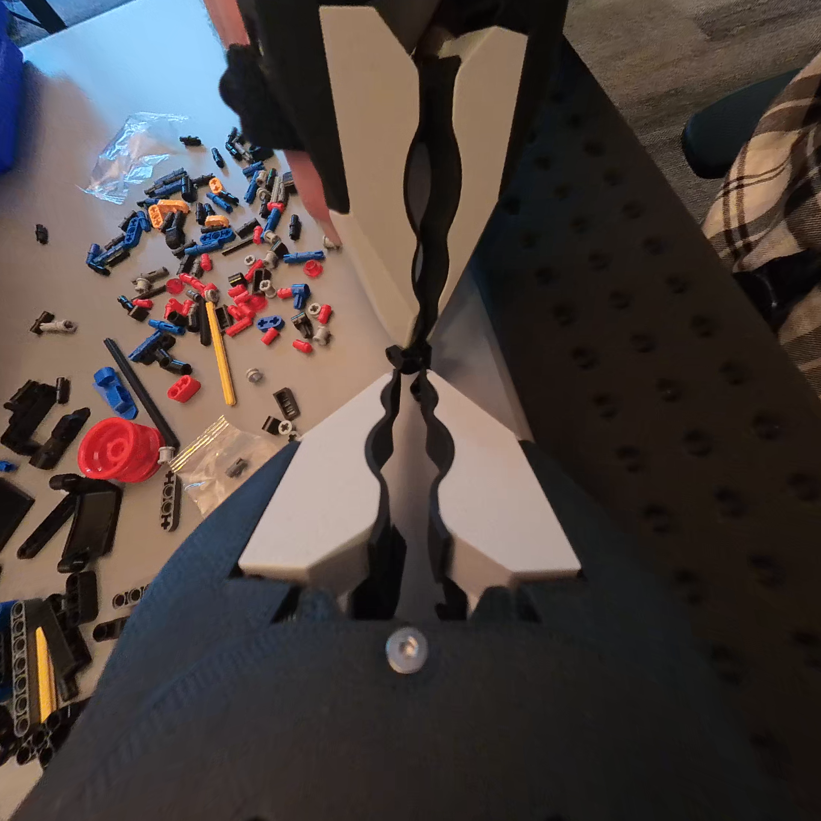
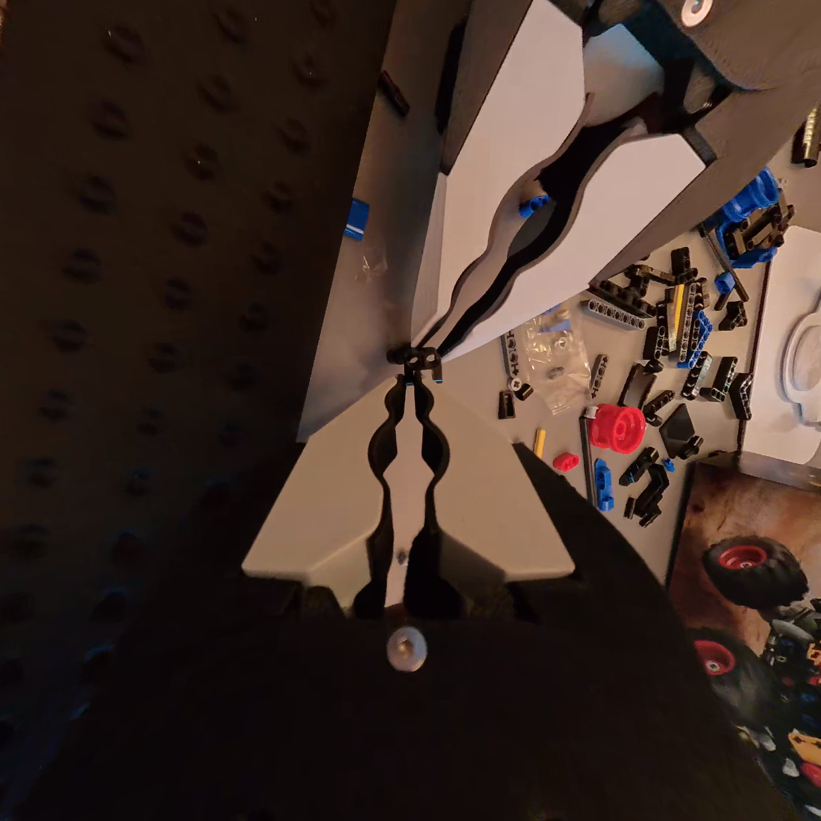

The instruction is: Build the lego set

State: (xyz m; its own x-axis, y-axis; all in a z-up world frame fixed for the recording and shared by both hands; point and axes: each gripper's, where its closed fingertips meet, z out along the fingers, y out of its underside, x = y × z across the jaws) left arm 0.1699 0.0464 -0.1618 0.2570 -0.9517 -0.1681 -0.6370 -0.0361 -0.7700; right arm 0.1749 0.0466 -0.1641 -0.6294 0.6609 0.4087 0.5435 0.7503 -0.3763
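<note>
Connector: small black lego connector point(image 1: 408, 357) sits dead center of both views, up off the table so you can mate it in mid-air.
Left gripper point(image 1: 406, 377): jaws pinching it from below.
Right gripper point(image 2: 411, 382): jaws pressed on a blue-tipped pin point(image 2: 437, 377), pushing in, I'd guess.
Spare parts point(image 1: 213, 275): scattered at left, within reach.

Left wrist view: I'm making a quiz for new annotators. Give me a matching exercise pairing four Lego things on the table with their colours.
Things:
1. wheel hub
2. long thin axle
3. two-hole connector beside the axle's near end
4. curved panel beside the wheel hub

Colours:
A. blue
B. red, short and oval
C. yellow
D. red, round

Pairs: 1-D, 2-C, 3-B, 4-A
</note>
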